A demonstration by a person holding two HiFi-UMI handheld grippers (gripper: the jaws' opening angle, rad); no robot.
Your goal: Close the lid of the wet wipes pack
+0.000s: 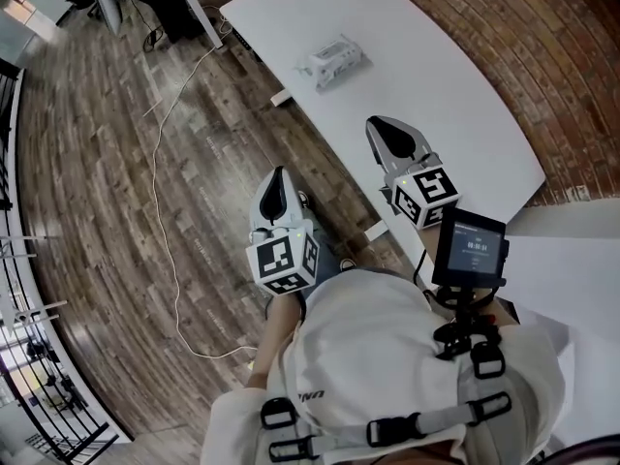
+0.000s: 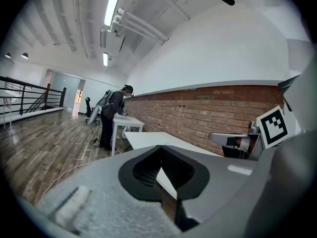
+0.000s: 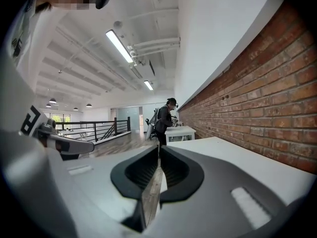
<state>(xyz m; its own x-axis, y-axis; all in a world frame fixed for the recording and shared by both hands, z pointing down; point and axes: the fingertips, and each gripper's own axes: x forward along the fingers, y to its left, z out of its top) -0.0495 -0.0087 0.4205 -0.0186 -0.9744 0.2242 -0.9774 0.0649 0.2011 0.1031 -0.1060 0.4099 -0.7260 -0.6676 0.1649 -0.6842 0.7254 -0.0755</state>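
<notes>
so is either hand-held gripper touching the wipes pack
No, the head view shows the wet wipes pack alone on the white table, with the left hand-held gripper and right hand-held gripper both well short of it.

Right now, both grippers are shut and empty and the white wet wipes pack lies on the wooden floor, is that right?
No: the head view shows the white wet wipes pack on the white table, not the floor. The left gripper and right gripper are shut, empty.
</notes>
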